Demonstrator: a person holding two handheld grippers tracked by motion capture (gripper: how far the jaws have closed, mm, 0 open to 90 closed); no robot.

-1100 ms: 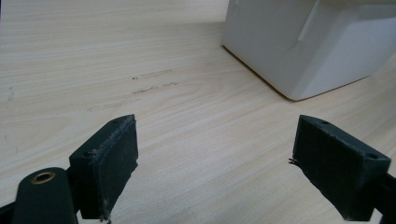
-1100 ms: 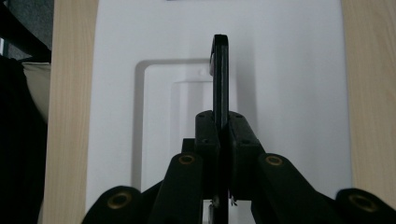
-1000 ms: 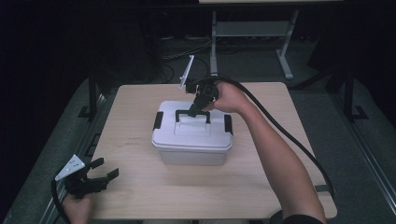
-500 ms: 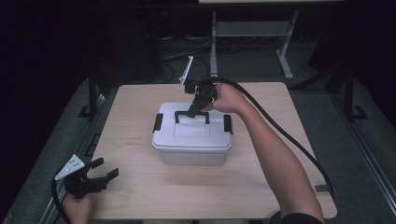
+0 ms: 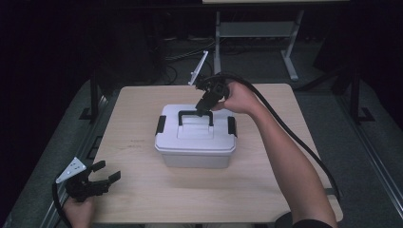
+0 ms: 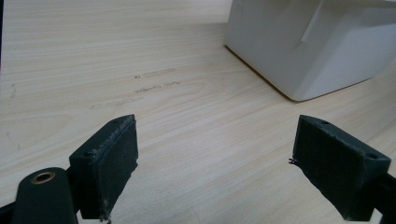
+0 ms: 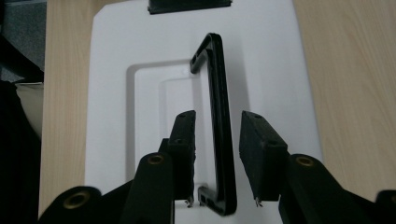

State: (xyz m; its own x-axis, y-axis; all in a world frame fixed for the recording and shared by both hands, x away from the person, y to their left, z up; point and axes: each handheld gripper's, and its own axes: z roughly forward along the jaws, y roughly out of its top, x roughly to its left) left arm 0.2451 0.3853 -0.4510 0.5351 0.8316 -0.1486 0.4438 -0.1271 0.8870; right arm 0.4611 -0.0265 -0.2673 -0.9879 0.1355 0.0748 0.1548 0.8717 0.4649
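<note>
Right gripper (image 7: 217, 156) letting go of white lidded box's (image 5: 196, 142) black handle (image 7: 219, 121)
Box mid-table, latches shut; right jaws just opened, straddling raised handle without pressing. Left gripper (image 5: 102, 178) idle near-left of box, jaws apart, empty.

White box (image 5: 196, 142) on wooden table (image 5: 142, 102)

The bench (image 5: 142, 142) is pale wood-grain laminate, smooth and matt. The box (image 5: 196, 142) looks like white plastic with a faint sheen; its handle (image 7: 220, 130) is glossy black plastic. The gripper pads (image 6: 114, 163) look like rough, matt black rubber.
</note>
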